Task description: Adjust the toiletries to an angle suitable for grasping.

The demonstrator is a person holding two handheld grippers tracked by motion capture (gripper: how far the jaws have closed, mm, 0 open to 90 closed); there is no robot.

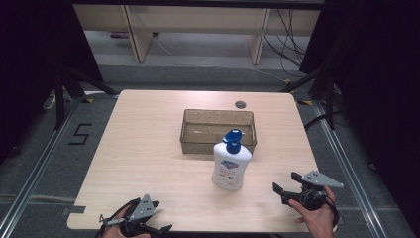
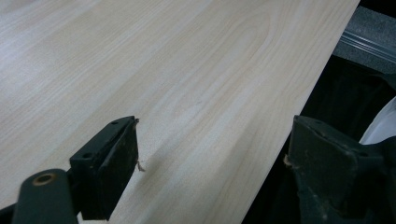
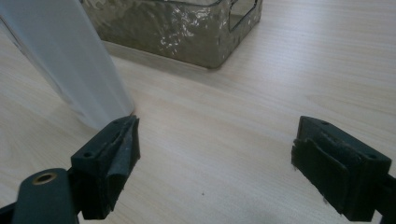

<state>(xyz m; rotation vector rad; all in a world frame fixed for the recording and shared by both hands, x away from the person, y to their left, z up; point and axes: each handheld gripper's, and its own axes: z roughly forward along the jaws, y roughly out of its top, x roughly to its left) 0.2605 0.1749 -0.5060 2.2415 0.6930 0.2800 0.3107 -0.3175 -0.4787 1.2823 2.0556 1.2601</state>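
We see the right tool (image 1: 286,182) with jaws spread wide and nothing between them, low over the surface (image 1: 148,144). The white pump bottle (image 1: 231,163) with a blue top stands upright ahead and to the left of it, near but apart. Just beyond the bottle sits a clear brownish bin (image 1: 218,130); we make out nothing inside it. The left tool (image 1: 159,217), also wide open and empty, hangs at the surface's near edge.
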